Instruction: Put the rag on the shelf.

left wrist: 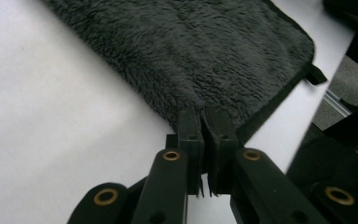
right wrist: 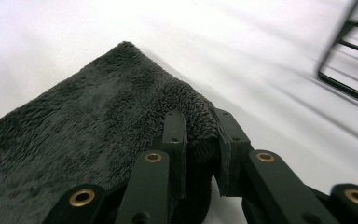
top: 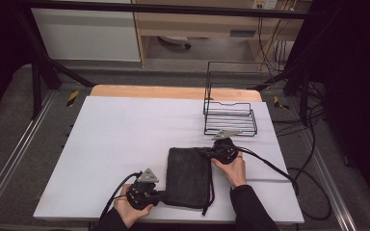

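Observation:
A folded dark grey fleece towel (top: 189, 175) lies on the white table cover (top: 125, 144) near the front edge. My left gripper (top: 162, 195) is shut on the towel's near left corner; in the left gripper view its jaws pinch the towel (left wrist: 191, 56) edge at the gripper tip (left wrist: 204, 116). My right gripper (top: 206, 153) is shut on the far right corner; in the right gripper view a thick fold of towel (right wrist: 74, 135) bulges between the jaws at the gripper tip (right wrist: 199, 119). A black hem strip (left wrist: 279, 100) and loop run along one towel edge.
A black wire rack (top: 229, 115) stands at the back right of the table, close behind my right gripper, and its bars (right wrist: 349, 70) show in the right gripper view. Cables (top: 289, 175) trail off the right side. The left half of the cover holds nothing.

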### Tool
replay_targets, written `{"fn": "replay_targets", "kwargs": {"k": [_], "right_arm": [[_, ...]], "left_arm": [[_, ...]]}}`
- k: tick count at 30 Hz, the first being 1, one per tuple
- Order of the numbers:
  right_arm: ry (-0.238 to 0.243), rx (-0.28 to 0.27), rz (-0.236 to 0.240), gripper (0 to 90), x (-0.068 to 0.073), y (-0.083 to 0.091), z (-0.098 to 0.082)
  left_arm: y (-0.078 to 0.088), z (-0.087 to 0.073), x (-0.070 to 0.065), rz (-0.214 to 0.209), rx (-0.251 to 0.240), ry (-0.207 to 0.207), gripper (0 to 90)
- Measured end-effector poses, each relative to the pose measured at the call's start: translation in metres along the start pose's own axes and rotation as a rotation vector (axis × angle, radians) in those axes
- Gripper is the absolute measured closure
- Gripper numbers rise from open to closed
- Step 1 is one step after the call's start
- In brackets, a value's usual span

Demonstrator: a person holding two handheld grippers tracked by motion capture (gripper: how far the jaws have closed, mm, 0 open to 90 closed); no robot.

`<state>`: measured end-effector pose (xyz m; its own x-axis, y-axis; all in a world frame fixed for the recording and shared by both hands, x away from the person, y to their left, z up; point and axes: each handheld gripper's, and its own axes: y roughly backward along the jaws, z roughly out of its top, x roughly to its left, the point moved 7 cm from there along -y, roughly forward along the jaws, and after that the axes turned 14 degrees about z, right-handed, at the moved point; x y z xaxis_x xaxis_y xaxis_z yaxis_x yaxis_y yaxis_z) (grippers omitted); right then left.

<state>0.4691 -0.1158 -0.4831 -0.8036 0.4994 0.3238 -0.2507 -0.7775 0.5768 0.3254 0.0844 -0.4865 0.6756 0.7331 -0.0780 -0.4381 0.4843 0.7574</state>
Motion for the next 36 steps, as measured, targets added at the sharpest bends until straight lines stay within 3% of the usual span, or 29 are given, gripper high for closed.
{"fn": "replay_targets", "kwargs": {"k": [3,7,11,12,13,15,16,19,20,22,24,27,36], "right_arm": [[0.001,0.031,-0.007,75.4,-0.004,-0.012,-0.003],[0.001,-0.011,-0.026,67.0,-0.005,-0.007,-0.003],[-0.005,-0.067,-0.025,56.5,-0.002,0.006,0.004],[-0.014,-0.101,-0.025,45.6,0.001,0.015,0.007],[-0.010,-0.108,-0.024,41.3,0.003,0.019,0.007],[-0.012,-0.111,-0.040,30.6,0.006,0.025,0.005],[-0.012,-0.111,-0.040,30.6,0.006,0.025,0.005],[-0.025,-0.113,-0.037,18.4,0.010,0.032,-0.005],[-0.025,-0.113,-0.037,18.4,0.010,0.032,-0.005],[-0.018,-0.112,-0.046,13.9,0.009,0.035,-0.010],[-0.040,-0.118,-0.036,9.6,0.011,0.038,-0.018],[-0.057,-0.122,-0.029,7.6,0.012,0.039,-0.026],[-0.060,-0.130,-0.013,5.5,0.017,0.039,-0.034]], "left_arm": [[-0.003,-0.002,0.000,0.011,-0.003,-0.003,85.3],[-0.001,-0.002,0.002,0.006,-0.011,-0.001,80.4],[0.007,0.004,0.010,0.033,-0.059,-0.022,64.2],[0.009,0.006,0.013,0.036,-0.077,-0.019,61.3],[0.011,0.008,0.016,0.046,-0.091,-0.013,59.2],[0.012,0.015,0.027,0.059,-0.103,-0.007,49.6],[0.012,0.015,0.027,0.059,-0.103,-0.007,45.0],[0.009,0.022,0.037,0.071,-0.111,-0.019,32.8],[0.008,0.024,0.041,0.079,-0.108,-0.022,32.8],[0.005,0.027,0.048,0.101,-0.103,-0.027,22.6],[0.003,0.032,0.053,0.110,-0.109,-0.036,18.4],[-0.002,0.039,0.061,0.111,-0.100,-0.032,15.2],[-0.023,0.073,0.085,0.151,-0.119,0.037,18.4]]}}
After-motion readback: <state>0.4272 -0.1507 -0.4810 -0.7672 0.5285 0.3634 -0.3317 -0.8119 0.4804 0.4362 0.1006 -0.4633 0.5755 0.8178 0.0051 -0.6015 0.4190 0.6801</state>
